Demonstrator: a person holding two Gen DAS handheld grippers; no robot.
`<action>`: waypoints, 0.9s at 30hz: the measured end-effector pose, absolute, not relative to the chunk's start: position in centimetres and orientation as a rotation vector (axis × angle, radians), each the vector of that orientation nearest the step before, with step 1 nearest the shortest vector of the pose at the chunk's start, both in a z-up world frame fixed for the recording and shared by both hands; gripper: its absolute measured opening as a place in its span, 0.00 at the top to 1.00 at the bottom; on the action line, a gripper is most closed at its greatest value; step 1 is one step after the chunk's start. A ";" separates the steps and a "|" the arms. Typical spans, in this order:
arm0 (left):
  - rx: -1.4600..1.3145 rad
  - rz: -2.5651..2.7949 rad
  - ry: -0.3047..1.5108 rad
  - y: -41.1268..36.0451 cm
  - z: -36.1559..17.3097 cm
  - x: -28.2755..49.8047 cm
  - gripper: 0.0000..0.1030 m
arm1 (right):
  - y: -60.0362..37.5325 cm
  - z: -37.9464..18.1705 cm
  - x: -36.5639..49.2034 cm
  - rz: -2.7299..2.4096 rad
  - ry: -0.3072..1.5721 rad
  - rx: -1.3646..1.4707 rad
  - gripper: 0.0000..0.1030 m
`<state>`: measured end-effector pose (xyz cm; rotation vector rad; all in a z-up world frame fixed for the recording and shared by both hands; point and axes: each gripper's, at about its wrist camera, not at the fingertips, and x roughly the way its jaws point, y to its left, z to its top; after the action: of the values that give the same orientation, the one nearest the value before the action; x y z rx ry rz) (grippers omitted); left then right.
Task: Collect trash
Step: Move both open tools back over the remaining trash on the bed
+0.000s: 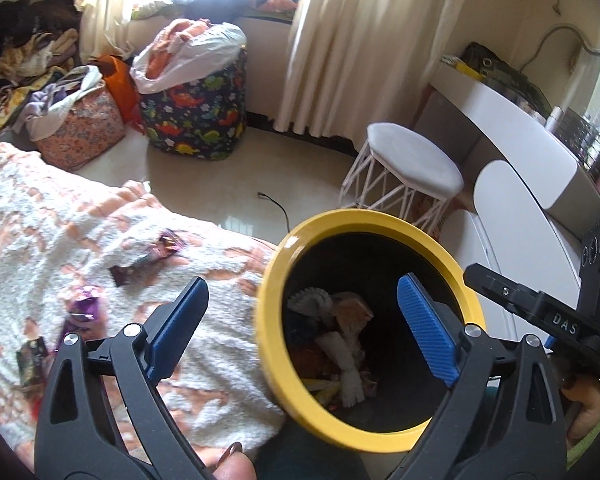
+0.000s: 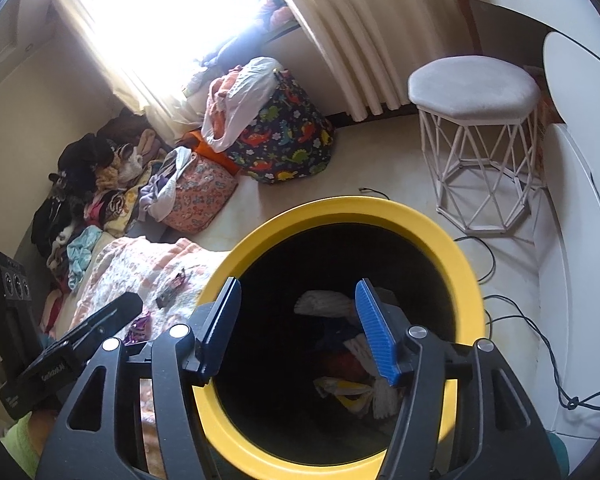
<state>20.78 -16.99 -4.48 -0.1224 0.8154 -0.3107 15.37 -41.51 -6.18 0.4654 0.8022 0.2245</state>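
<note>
The bin point(image 1: 370, 320), black inside with a yellow rim, stands just beside the blanket point(image 1: 80, 240) and already holds a heap of trash point(image 1: 336, 340): crumpled white tissue, some orange and yellow scraps. So part of the job looks done. Still left on the blanket are several wrappers: a purple one point(image 1: 85, 306), a dark one point(image 1: 123, 274), a shiny one point(image 1: 168, 245) farther up, and a dark packet point(image 1: 31, 359) near the edge.

The left gripper point(image 1: 302, 318) hangs over the seam between blanket and bin, jaws wide apart and holding nothing; its left finger is above the blanket, its right one above the bin's mouth. The right gripper point(image 2: 298, 322) points down into the bin point(image 2: 340, 216), jaws also apart and empty, both fingers over the dark opening. Each gripper shows at the edge of the other's view, so the two are close together.

Beyond lie a stool point(image 1: 414, 160), a dinosaur-print bag point(image 1: 196, 112) and piled clothes point(image 1: 32, 60).
</note>
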 end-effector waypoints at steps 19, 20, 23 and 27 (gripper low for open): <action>-0.193 -0.169 0.753 -8.8 -2.9 18.6 0.16 | -32.1 -4.3 15.2 0.404 0.817 0.345 0.44; -0.196 -0.164 0.751 -8.4 -2.9 18.5 0.16 | -31.5 -4.2 15.2 0.419 0.819 0.335 0.44; -0.207 -0.143 0.748 -7.2 -2.9 18.1 0.16 | -30.1 -4.0 15.1 0.446 0.822 0.313 0.44; -0.223 -0.117 0.744 -5.8 -2.9 17.8 0.16 | -28.3 -3.8 15.0 0.479 0.826 0.290 0.44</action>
<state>17.76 -5.83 -2.88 -0.2227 0.7440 -0.1170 15.03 -28.26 -3.85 0.2896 0.8263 0.4786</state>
